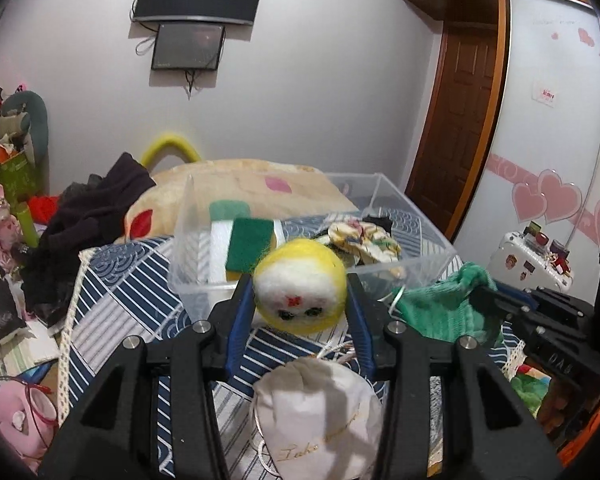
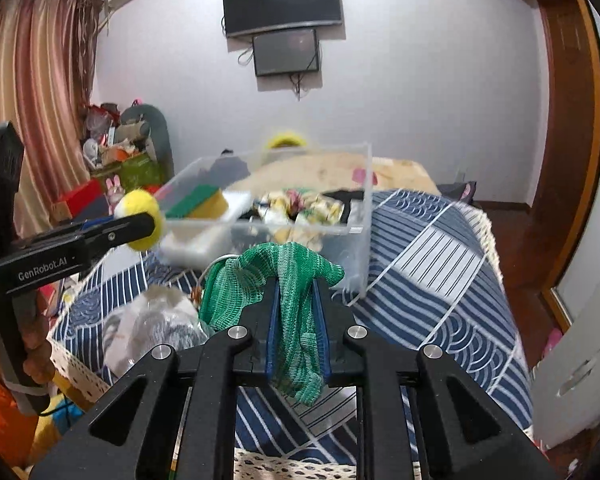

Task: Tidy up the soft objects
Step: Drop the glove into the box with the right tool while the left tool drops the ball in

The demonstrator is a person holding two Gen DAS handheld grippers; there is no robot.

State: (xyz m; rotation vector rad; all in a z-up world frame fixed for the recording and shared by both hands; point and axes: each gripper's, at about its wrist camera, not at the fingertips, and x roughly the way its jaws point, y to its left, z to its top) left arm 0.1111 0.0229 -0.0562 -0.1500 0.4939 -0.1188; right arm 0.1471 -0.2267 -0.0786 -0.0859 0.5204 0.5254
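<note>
Pinched between the left gripper's (image 1: pixel 300 280) blue pads, a yellow-and-white felted wool ball (image 1: pixel 300 286) hangs just short of the clear plastic bin (image 1: pixel 404 268). Right gripper (image 2: pixel 296 292) is clamped on a green knit cloth (image 2: pixel 288 280), beside that bin. Judgement: carry both over the rim before releasing; loose cloth may snag the wall.

The left gripper (image 1: pixel 300 292) is clamping a yellow-and-white felt ball (image 1: pixel 299 286) between its blue pads (image 1: pixel 236 320), just in front of a clear plastic bin (image 1: pixel 404 272). A green scouring sponge (image 1: pixel 249 248) is lying inside the bin. A white drawstring pouch (image 1: pixel 318 416) is resting below the ball. At right, the right gripper (image 1: pixel 486 300) is pinching a green mesh cloth (image 1: pixel 440 308).
</note>
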